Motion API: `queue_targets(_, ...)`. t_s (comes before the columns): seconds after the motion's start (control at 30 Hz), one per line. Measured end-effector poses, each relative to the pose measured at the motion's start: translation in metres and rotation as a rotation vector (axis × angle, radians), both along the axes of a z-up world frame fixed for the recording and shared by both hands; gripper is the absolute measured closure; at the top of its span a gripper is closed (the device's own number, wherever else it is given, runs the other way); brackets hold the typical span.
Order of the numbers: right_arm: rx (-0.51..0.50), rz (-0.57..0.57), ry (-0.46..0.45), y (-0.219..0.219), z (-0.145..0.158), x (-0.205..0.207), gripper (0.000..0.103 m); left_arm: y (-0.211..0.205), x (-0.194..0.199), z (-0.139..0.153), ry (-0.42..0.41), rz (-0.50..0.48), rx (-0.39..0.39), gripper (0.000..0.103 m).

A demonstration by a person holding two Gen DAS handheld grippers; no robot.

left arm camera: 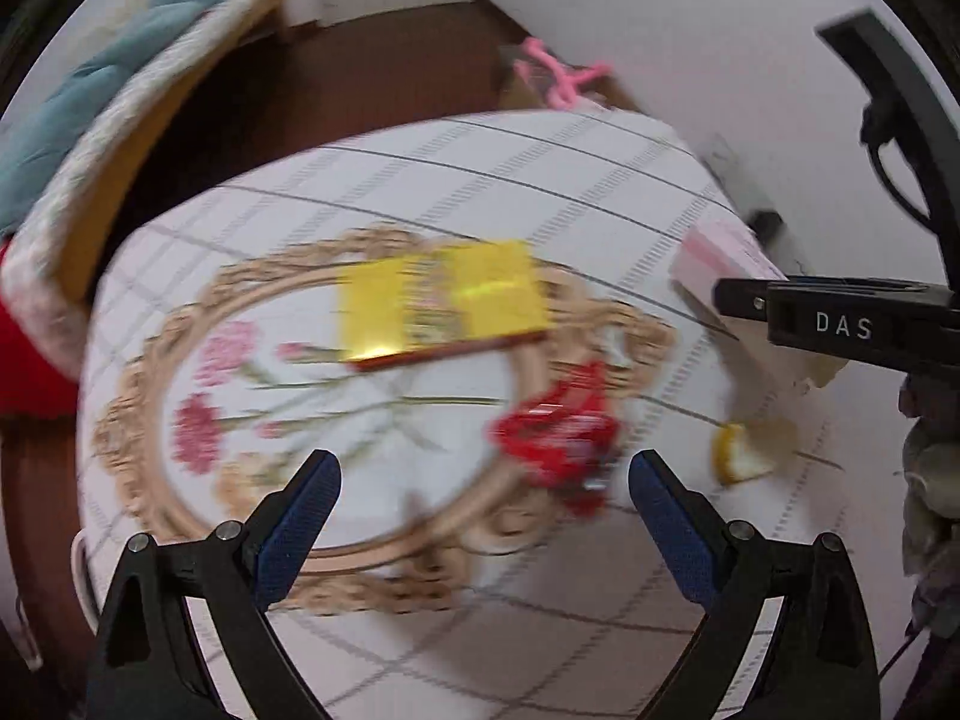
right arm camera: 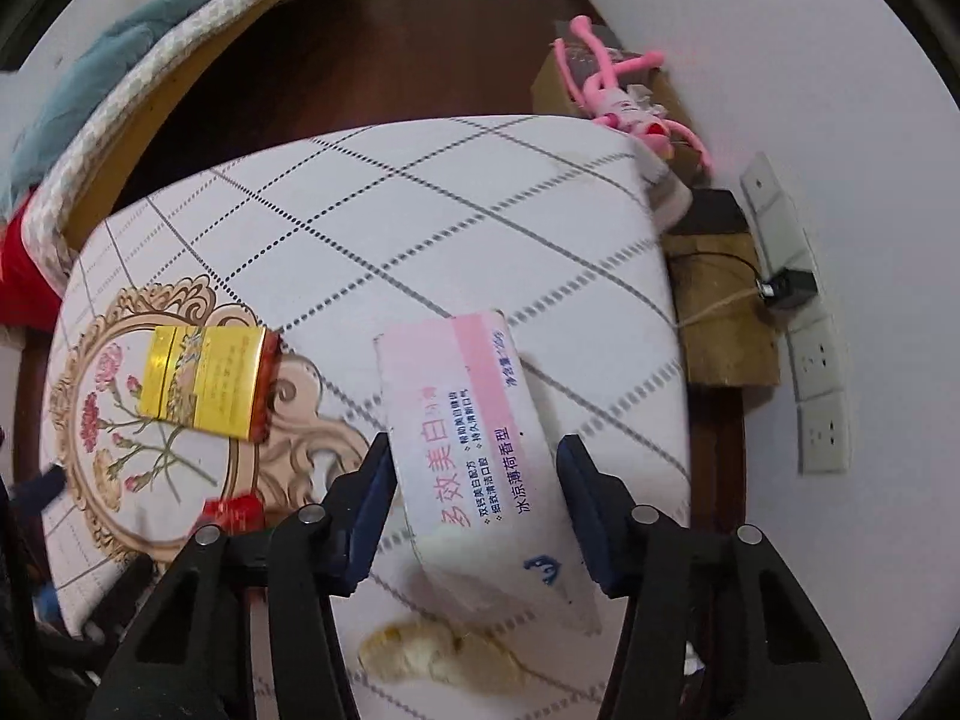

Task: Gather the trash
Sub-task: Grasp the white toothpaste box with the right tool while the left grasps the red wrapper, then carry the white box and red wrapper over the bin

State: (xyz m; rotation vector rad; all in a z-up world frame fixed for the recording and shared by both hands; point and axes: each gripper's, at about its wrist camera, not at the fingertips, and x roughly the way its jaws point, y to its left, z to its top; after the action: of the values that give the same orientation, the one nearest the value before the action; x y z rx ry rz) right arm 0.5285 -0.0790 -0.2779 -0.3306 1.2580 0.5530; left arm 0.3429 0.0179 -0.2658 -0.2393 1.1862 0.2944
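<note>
A crumpled red wrapper (left arm camera: 561,438) lies on the white patterned table (left arm camera: 540,192), just ahead of my open left gripper (left arm camera: 483,480) and slightly right of its middle. A yellow box (left arm camera: 444,297) lies farther back; it also shows in the right wrist view (right arm camera: 207,381). A yellow peel (left arm camera: 741,447) lies to the right. My right gripper (right arm camera: 474,480) is open with its fingers on either side of a pink-and-white carton (right arm camera: 474,450), not visibly squeezing it. A peel (right arm camera: 438,654) lies below the carton. The red wrapper (right arm camera: 231,513) shows at the left.
A bed with a blue quilt (right arm camera: 120,60) stands at the left across dark wooden floor. A pink toy (right arm camera: 618,96) on boxes sits beyond the table's far right corner. Wall sockets (right arm camera: 822,396) and a wooden block (right arm camera: 720,312) are at the right.
</note>
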Motion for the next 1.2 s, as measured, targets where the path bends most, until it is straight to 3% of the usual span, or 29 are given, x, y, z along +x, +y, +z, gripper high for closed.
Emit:
queue_targets(0.13,0.007,-0.04,0.017,-0.026,0.0,-0.003,0.049,-0.02,0.023,-0.017,0.027,-0.05,-0.018,0.008)
queue_targets(0.2,0.013,-0.061,0.035,-0.037,-0.003,-0.002,0.049,-0.027,0.032,-0.025,0.043,-0.061,-0.014,0.023)
queue_targets(0.27,0.012,-0.072,0.044,-0.042,-0.006,-0.001,0.049,-0.03,0.04,-0.03,0.062,-0.062,-0.006,0.045)
queue_targets(0.3,0.01,-0.075,0.044,-0.046,-0.007,-0.001,0.05,-0.031,0.042,-0.031,0.063,-0.058,0.006,0.045)
queue_targets(0.37,0.008,-0.078,0.045,-0.049,-0.009,-0.001,0.05,-0.032,0.046,-0.03,0.053,-0.053,0.014,0.063)
queue_targets(0.47,0.01,-0.071,0.041,-0.049,-0.009,-0.002,0.05,-0.031,0.047,-0.025,0.039,-0.041,0.012,0.068)
queue_targets(0.73,0.02,-0.048,0.021,-0.041,-0.001,-0.008,0.05,-0.021,0.038,-0.004,-0.002,-0.026,0.069,0.071)
queue_targets(0.97,0.078,-0.031,-0.015,-0.038,0.028,-0.028,0.05,0.014,-0.006,0.04,-0.08,0.065,0.168,0.071)
queue_targets(1.2,0.204,0.009,-0.049,-0.024,0.08,-0.071,0.05,0.05,-0.076,0.097,-0.162,0.153,0.201,0.071)
